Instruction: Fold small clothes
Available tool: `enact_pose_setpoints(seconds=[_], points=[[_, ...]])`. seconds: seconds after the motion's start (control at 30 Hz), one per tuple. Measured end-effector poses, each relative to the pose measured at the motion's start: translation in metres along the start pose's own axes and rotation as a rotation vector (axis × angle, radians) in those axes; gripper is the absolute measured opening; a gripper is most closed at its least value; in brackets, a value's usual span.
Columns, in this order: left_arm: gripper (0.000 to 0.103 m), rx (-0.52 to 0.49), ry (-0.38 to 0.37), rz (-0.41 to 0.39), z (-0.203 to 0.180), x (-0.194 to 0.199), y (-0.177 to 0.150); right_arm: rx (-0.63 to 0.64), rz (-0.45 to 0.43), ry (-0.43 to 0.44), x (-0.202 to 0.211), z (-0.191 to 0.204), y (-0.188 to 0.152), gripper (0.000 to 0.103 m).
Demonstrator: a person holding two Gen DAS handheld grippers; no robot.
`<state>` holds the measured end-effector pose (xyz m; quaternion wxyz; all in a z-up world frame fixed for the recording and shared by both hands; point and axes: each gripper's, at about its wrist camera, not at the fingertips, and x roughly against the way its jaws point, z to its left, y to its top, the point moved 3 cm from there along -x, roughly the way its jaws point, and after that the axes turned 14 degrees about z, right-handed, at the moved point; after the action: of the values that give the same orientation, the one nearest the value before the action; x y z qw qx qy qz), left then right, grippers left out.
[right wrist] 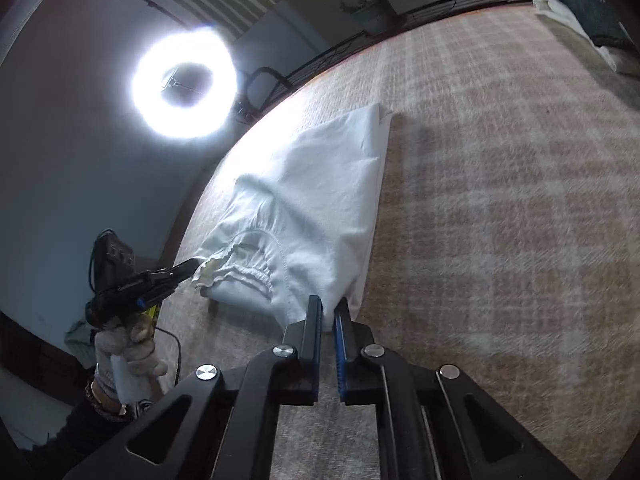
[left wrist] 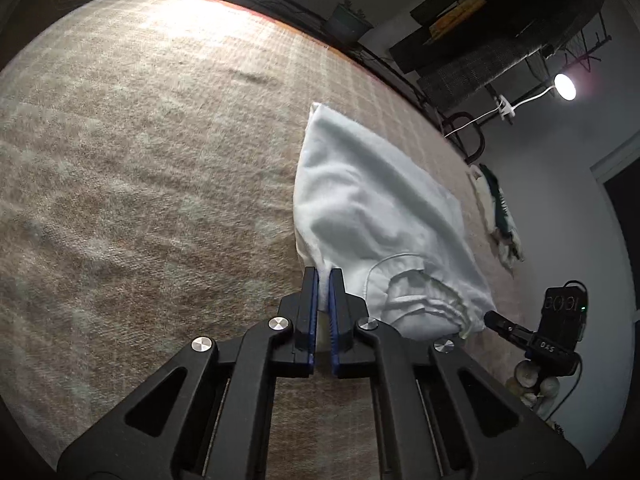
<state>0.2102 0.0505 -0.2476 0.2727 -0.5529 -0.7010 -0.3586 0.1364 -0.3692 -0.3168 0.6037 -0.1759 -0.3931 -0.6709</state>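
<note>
A small white garment (left wrist: 372, 200) with an elastic waistband (left wrist: 424, 300) lies folded lengthwise on a beige plaid blanket (left wrist: 160, 160). My left gripper (left wrist: 324, 278) is shut on the near corner at one end of the waistband, with white cloth pinched between its blue pads. In the right wrist view the same garment (right wrist: 320, 200) stretches away, and my right gripper (right wrist: 328, 306) is shut on the waistband's other near corner. Each view shows the other gripper at the far end of the waistband: the right gripper (left wrist: 496, 320) and the left gripper (right wrist: 186, 268), held by a gloved hand (right wrist: 128, 344).
A ring light (right wrist: 184, 82) glares beyond the bed's edge, and a small lamp (left wrist: 564, 86) shines on the other side. A pile of other clothes (left wrist: 500, 216) lies near the blanket's edge. A potted plant (left wrist: 348, 20) stands behind a dark rail.
</note>
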Motion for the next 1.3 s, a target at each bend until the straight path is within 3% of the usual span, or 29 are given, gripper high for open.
enact_pose_setpoints(seconds=[0.1, 0.23, 0.3, 0.37, 0.43, 0.6, 0.73, 0.77, 0.8, 0.83, 0.93, 1.03, 1.1, 1.13, 1.3], points=[[0.002, 0.034, -0.056, -0.012, -0.001, 0.012, 0.001, -0.008, -0.034, 0.037, 0.008, 0.001, 0.004, 0.002], [0.002, 0.035, -0.098, -0.007, -0.004, 0.022, -0.007, -0.047, -0.090, 0.167, 0.026, 0.002, 0.009, 0.002], [0.002, 0.012, -0.003, 0.026, 0.002, 0.011, -0.016, -0.072, -0.098, 0.229, 0.029, -0.002, 0.008, 0.002], [0.002, -0.008, 0.089, 0.041, 0.006, -0.001, -0.022, -0.093, -0.066, 0.186, 0.021, -0.009, 0.005, 0.002], [0.002, -0.028, 0.130, 0.045, 0.007, -0.007, -0.025, -0.100, -0.023, 0.150, 0.009, -0.013, 0.001, 0.002], [0.003, -0.143, 0.280, -0.028, -0.011, 0.004, -0.023, -0.080, -0.002, 0.126, 0.004, -0.005, -0.001, 0.002], [0.008, -0.202, 0.348, -0.084, -0.019, 0.016, -0.021, -0.020, 0.029, 0.095, 0.009, 0.003, -0.001, 0.008], [0.008, -0.211, 0.351, -0.101, -0.022, 0.020, -0.021, 0.001, 0.053, 0.070, 0.008, 0.007, -0.003, 0.009], [0.008, -0.220, 0.348, -0.110, -0.026, 0.022, -0.021, 0.015, 0.047, -0.002, 0.011, 0.011, -0.004, 0.026], [0.008, -0.232, 0.345, -0.117, -0.030, 0.023, -0.020, 0.020, 0.034, -0.029, 0.019, 0.011, -0.006, 0.032], [0.008, -0.279, 0.347, -0.132, -0.046, 0.019, -0.016, 0.038, -0.048, -0.041, 0.035, 0.017, 0.005, 0.032], [0.011, -0.259, 0.300, -0.115, -0.052, 0.009, -0.001, -0.002, -0.109, 0.031, 0.038, 0.007, 0.028, 0.037], [0.040, -0.238, 0.271, -0.108, -0.049, 0.004, 0.012, -0.028, -0.126, 0.076, 0.035, 0.000, 0.044, 0.039], [0.046, -0.225, 0.244, -0.100, -0.045, 0.002, 0.021, -0.037, -0.130, 0.082, 0.033, -0.004, 0.050, 0.039], [0.048, -0.089, 0.123, -0.080, -0.013, -0.014, 0.071, -0.129, -0.126, 0.149, 0.010, -0.029, 0.088, 0.039]])
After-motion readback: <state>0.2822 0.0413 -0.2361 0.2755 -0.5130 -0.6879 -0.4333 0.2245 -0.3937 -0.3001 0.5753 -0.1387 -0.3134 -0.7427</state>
